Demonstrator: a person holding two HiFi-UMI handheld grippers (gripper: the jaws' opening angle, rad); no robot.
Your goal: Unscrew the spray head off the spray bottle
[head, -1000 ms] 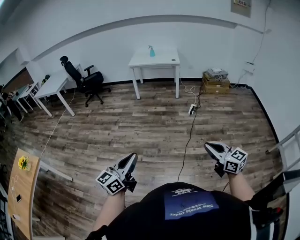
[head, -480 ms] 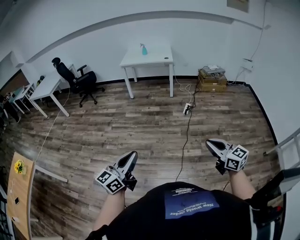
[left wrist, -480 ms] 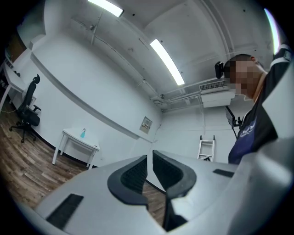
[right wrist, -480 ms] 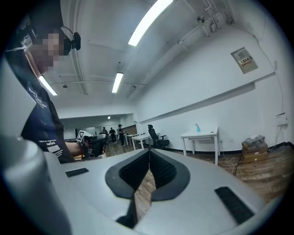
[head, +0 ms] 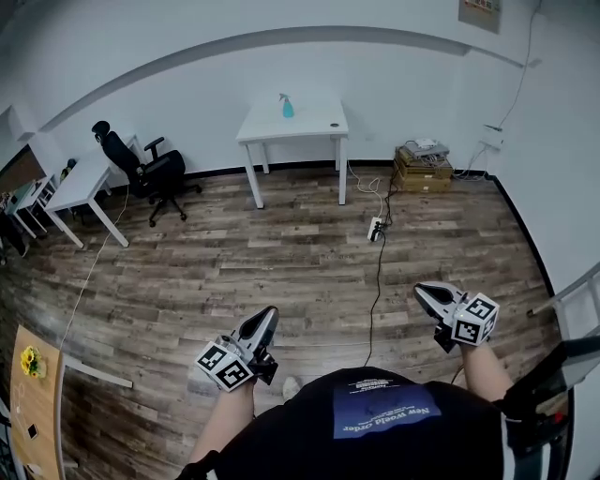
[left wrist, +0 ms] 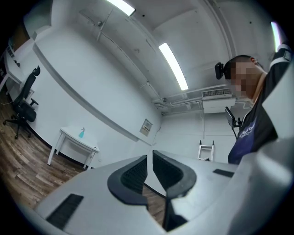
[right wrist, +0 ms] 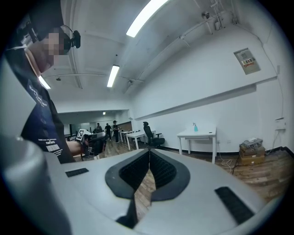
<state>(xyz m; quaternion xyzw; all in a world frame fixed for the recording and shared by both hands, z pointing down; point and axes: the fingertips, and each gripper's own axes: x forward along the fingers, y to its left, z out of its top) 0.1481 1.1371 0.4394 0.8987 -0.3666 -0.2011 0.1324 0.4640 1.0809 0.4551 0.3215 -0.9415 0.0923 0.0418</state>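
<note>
Currently the spray bottle (head: 287,106) is standing on the white table (head: 319,120) at twelve o'clock, well apart from both grippers. The left gripper (head: 265,320) and right gripper (head: 425,292) are hanging closed, holding nothing. Likely light, slick plastic: gripping the body firmly and the spray head (head: 283,97) at its collar is looking wisest.

Spray bottle (head: 287,107) is way off on the white table (head: 305,127), far too small to tell how its spray head (head: 282,97) sits on the neck. Wooden tabletop (head: 45,394) runs out at the left edge, and the wall sign (head: 479,11) is clipped at the top.
</note>
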